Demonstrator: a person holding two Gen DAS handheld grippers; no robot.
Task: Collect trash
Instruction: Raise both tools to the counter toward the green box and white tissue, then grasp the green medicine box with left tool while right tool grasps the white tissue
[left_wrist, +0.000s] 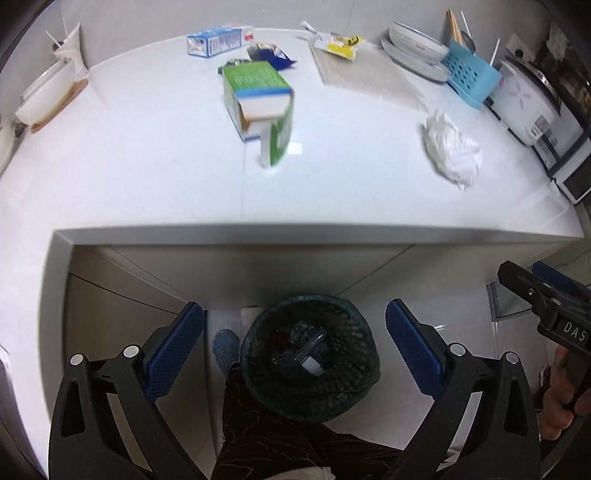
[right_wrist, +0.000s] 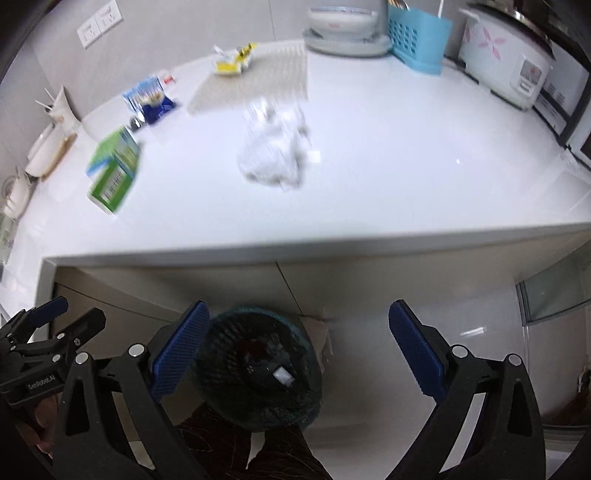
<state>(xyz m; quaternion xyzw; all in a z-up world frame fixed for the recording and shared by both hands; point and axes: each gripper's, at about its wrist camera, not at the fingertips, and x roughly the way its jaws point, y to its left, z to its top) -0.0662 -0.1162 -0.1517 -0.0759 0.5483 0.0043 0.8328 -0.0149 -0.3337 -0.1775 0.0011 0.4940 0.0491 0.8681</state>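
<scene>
A dark mesh trash bin (left_wrist: 310, 358) stands on the floor below the counter edge, with some trash inside; it also shows in the right wrist view (right_wrist: 258, 369). My left gripper (left_wrist: 294, 345) is open and empty above the bin. My right gripper (right_wrist: 297, 349) is open and empty beside the bin. On the white counter (left_wrist: 147, 166) lie a green carton (left_wrist: 258, 107), a crumpled white tissue (left_wrist: 452, 147), a blue-white box (left_wrist: 214, 40), a dark blue wrapper (left_wrist: 273, 53) and a yellow wrapper (left_wrist: 341, 46). The tissue (right_wrist: 275, 147) and the carton (right_wrist: 112, 170) show blurred in the right wrist view.
A woven mat (left_wrist: 365, 74), stacked plates (left_wrist: 417, 48), a blue utensil holder (left_wrist: 471, 74) and a rice cooker (left_wrist: 524, 99) stand at the counter's back right. A white bowl on a wooden board (left_wrist: 48, 96) sits at the left. The person's leg (left_wrist: 266, 435) is by the bin.
</scene>
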